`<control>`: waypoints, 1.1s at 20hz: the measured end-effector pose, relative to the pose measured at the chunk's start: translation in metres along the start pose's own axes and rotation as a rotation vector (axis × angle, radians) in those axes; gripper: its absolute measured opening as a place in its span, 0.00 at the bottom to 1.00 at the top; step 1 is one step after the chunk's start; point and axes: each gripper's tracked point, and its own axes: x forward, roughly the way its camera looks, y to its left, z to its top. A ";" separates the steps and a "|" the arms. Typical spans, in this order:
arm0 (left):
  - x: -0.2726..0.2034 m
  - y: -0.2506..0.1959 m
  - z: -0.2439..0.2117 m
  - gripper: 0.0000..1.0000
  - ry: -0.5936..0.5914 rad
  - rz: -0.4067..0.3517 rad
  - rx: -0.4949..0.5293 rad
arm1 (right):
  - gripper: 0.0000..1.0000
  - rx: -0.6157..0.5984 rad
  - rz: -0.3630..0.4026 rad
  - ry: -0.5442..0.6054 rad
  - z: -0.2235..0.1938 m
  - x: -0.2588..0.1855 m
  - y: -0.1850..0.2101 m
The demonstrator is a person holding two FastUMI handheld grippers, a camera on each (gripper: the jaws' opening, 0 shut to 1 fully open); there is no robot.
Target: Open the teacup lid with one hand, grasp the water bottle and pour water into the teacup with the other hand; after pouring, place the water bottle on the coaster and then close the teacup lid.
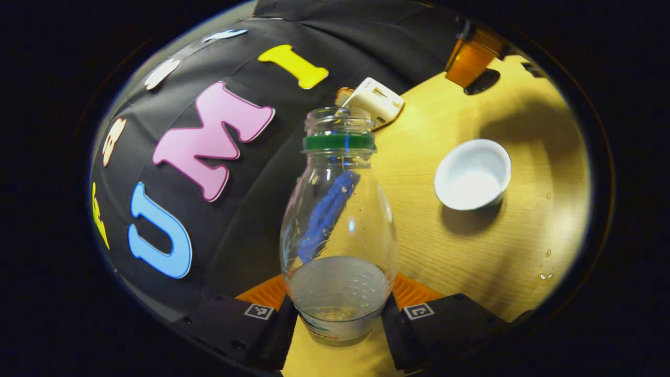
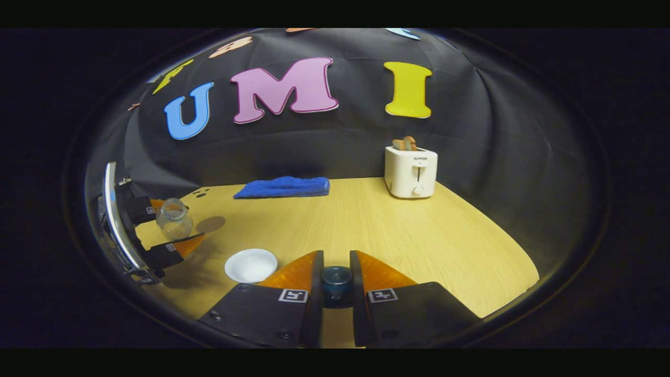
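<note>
Wooden table (image 2: 398,235), light grain, carries all items below.

Toaster (image 2: 411,171): white, upright, far edge of the table, ahead of and to the right of the fingers in the right gripper view. Two browned slices of bread (image 2: 404,143) stand up out of its slots. One lever and one round knob on the face toward the camera. In the left gripper view it appears tilted, ahead of the fingers.

Blue cloth (image 2: 283,187): folded flat, at the far edge of the table, ahead of and slightly left of the fingers, well apart from the toaster.

Small dark holes (image 2: 200,192) in the table surface just left of the cloth.
</note>
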 end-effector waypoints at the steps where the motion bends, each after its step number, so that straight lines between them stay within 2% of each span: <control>1: 0.003 -0.003 -0.001 0.75 0.011 -0.011 0.025 | 0.27 0.005 -0.004 0.001 -0.002 -0.001 -0.002; 7: 0.023 -0.030 0.006 0.75 0.014 -0.113 0.203 | 0.27 0.025 -0.003 0.026 -0.015 -0.006 -0.004; 8: 0.027 -0.032 0.008 0.75 0.010 -0.130 0.242 | 0.31 0.022 -0.001 0.024 -0.016 -0.007 -0.004; 9: 0.030 -0.034 0.008 0.75 0.010 -0.141 0.272 | 0.31 0.019 0.001 0.022 -0.016 -0.007 -0.003; 10: 0.033 -0.033 0.009 0.75 0.006 -0.143 0.317 | 0.27 0.019 0.002 0.022 -0.017 -0.008 -0.002; 15: 0.040 -0.027 0.011 0.75 -0.001 -0.138 0.445 | 0.27 0.054 0.004 0.033 -0.026 -0.009 -0.001; 18: 0.045 -0.028 0.021 0.75 -0.031 -0.131 0.560 | 0.27 0.057 0.011 0.049 -0.032 -0.010 0.002; 21: 0.044 -0.027 0.021 0.75 -0.043 -0.136 0.601 | 0.27 0.059 0.030 0.045 -0.029 -0.013 0.009; 22: 0.044 -0.029 0.022 0.75 -0.051 -0.134 0.619 | 0.31 0.053 0.035 0.044 -0.030 -0.014 0.011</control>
